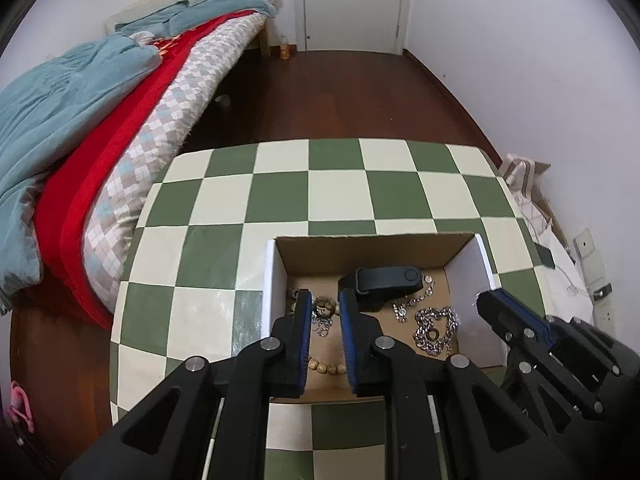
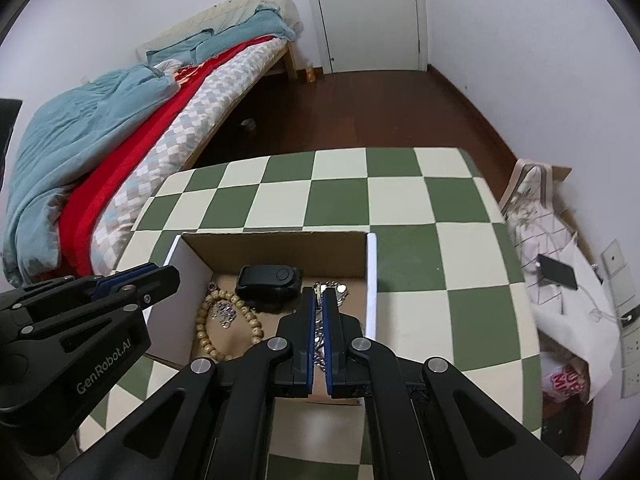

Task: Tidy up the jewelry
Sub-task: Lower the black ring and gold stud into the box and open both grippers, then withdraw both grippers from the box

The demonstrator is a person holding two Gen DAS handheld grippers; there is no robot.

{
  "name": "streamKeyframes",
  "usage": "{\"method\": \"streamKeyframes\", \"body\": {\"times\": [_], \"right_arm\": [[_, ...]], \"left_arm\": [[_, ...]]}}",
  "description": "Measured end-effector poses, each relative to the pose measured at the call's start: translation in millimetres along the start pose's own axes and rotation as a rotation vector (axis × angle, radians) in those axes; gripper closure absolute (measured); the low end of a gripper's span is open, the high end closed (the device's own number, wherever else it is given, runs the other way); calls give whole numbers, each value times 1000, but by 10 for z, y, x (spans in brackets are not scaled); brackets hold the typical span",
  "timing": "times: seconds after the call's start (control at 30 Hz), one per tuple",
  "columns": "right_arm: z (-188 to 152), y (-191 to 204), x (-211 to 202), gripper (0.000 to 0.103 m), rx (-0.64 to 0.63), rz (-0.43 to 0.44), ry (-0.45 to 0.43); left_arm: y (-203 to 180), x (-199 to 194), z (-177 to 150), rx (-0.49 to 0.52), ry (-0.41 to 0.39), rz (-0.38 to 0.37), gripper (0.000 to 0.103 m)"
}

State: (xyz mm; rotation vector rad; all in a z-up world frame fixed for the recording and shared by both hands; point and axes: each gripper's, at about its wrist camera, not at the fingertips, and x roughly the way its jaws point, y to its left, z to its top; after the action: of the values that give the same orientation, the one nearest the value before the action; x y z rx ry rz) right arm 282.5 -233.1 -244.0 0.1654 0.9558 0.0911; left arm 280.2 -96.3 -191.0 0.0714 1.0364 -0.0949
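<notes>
A cardboard box [image 1: 376, 246] with white side walls stands on a table [image 1: 280, 200] covered in a green-and-cream checked cloth, near the table's front edge. Inside the box lie several pieces of jewelry: a wooden bead bracelet [image 2: 208, 320] at the left, with a small silver chain [image 2: 226, 314] lying inside its loop; a black watch-like band [image 1: 384, 280] against the far wall; and a heavier silver chain [image 1: 436, 330] at the right, with a further length of silver links [image 1: 416, 300] running toward the back right corner. The left gripper [image 1: 325, 300] is held above the left portion of the box; its jaws stand a moderate gap apart with nothing between them, and the beads and small chain show through the gap below. The right gripper [image 2: 319, 298] is held above the right portion of the box; its jaws are drawn nearly together, and silver links appear in the narrow slot between the blue pads [image 2: 311, 320]. Whether the pads actually clamp those links or merely stand over them cannot be determined from either view. In the left wrist view the right gripper appears from the side at the box's right wall. Beyond the table are a dark wooden floor [image 1: 340, 96], a bed [image 1: 120, 120] with blue and red bedding at the left, a white door [image 2: 368, 16] at the far wall, and a bag [image 2: 560, 264] with a phone [image 2: 558, 271] on it at the right.
</notes>
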Motion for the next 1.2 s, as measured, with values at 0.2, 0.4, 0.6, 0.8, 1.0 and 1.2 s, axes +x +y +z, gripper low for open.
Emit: {"method": "streamKeyframes", "body": {"times": [0.2, 0.4, 0.6, 0.8, 1.0, 1.2], "right_arm": [[0, -14, -63, 54, 12, -20, 12], [17, -79, -208, 28, 28, -47, 14], [45, -77, -352, 2, 41, -124, 47], [41, -20, -592, 0, 31, -173, 57], [-7, 70, -993, 0, 23, -196, 27], [-111, 155, -1498, 0, 20, -218, -13]], "left_arm": [[125, -118, 38, -28, -23, 67, 15], [212, -278, 27, -25, -40, 104, 1], [280, -488, -17, -41, -58, 131, 1], [385, -809, -116, -65, -87, 137, 1], [444, -1192, -272, -77, -106, 143, 1], [457, -1685, -449, -75, -167, 126, 1]]}}
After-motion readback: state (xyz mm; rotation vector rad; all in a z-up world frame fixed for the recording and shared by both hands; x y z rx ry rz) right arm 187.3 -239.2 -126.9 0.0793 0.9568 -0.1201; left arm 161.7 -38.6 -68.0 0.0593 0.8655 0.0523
